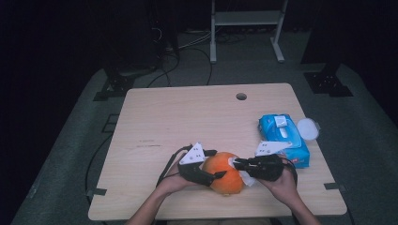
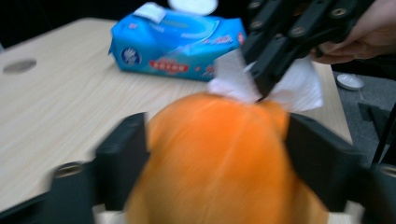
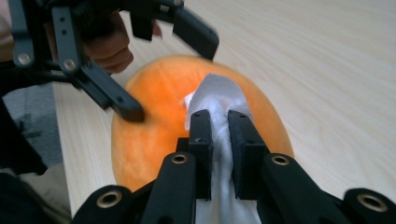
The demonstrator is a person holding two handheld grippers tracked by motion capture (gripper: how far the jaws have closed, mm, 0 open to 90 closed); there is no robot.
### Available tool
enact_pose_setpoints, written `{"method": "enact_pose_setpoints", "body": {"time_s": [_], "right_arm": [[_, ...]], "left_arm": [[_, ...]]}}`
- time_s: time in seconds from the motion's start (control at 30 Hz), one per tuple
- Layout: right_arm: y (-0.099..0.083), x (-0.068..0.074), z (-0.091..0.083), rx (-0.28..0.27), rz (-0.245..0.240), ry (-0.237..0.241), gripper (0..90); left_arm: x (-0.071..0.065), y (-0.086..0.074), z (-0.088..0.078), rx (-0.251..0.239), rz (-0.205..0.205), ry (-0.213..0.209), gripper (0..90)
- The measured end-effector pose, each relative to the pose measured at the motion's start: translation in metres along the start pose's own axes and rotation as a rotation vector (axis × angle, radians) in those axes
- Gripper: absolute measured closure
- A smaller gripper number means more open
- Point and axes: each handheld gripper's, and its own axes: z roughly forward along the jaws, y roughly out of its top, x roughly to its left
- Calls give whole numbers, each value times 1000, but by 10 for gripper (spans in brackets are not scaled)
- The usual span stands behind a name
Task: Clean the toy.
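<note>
Pumpkin-like orange fruit [image 1: 224,176], smooth, round and bright, is sitting on the wooden table [image 1: 187,117] close to the person's edge. The left gripper [image 1: 212,165] is straddling it with jaws spread wide; whether the pads are pressing the skin I cannot tell. The right gripper [image 1: 236,163] is pinching a white wipe [image 3: 215,100] tight between its jaws and laying it against the fruit's top. Behind the fruit the tabletop is lying bare up to the far edge. Just right of the fruit a blue wipe pack [image 1: 283,135] is resting, its lid flipped open.
</note>
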Motion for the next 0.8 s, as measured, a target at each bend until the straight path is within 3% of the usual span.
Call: {"method": "enact_pose_setpoints", "body": {"time_s": [0.07,0.1,0.23,0.33,0.4,0.5,0.57,0.67,0.73,0.8], "right_arm": [[-1,-1,-1,9,3,-3,795],[-2,-1,0,11,5,1,795],[3,6,0,-4,-13,-12,794],[12,14,-2,-52,-35,3,792],[16,16,-4,-55,-46,14,792],[11,13,-1,-20,-45,14,793],[5,10,1,11,-47,5,793],[1,3,-1,12,-9,21,792],[1,1,0,6,4,27,791],[4,5,0,5,-15,3,791]], "left_arm": [[7,-7,2,20,-80,-40,115],[8,-8,3,23,-83,-46,123],[-2,1,2,29,-24,-13,245],[-14,9,5,30,36,0,254],[-17,11,6,38,66,3,232],[-7,7,2,39,21,-19,149],[2,1,-1,49,-39,-30,99],[10,-8,3,84,-140,-78,68],[8,-9,5,85,-138,-87,137],[6,-4,1,63,-91,-68,260]]}}
